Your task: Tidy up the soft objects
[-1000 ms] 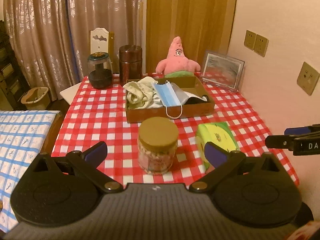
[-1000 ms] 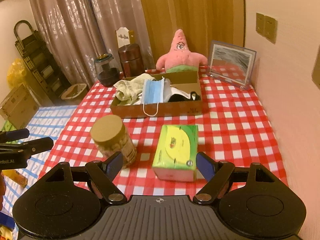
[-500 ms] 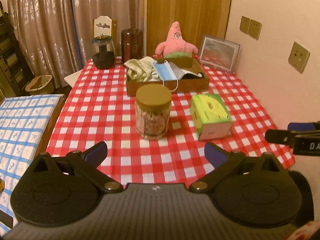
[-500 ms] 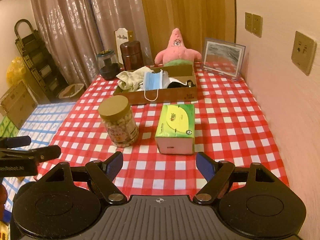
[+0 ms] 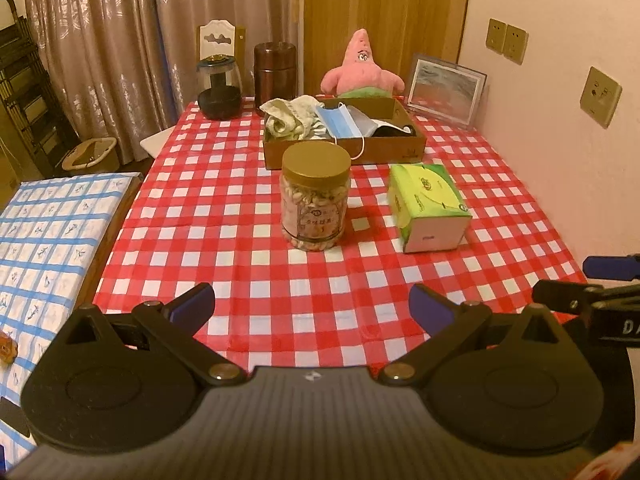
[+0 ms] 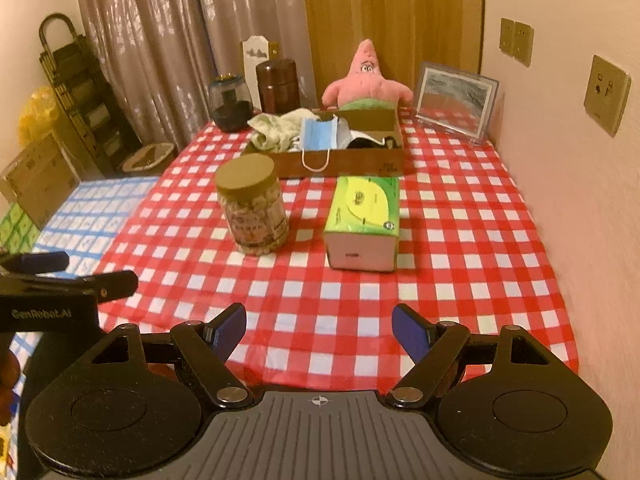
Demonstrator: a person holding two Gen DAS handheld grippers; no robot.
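- Right gripper (image 6: 319,330) held at near edge of red-checked tablecloth (image 6: 460,240), blue-padded fingers (image 6: 410,332) spread wide, nothing between.
- Left gripper (image 6: 72,276) visible at left edge, side-on.
- Nut jar (image 6: 251,204) and green tissue pack (image 6: 364,220) side by side mid-table.
- Cardboard tray (image 6: 340,158) behind, holding crumpled cloth (image 6: 276,130) and blue face mask (image 6: 318,138).
- Pink starfish plush (image 6: 366,82) behind tray.

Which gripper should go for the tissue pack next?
Right, probably. The tissue pack lies straight ahead of the open right gripper; from the open left gripper it sits off to the right, behind the jar's line.
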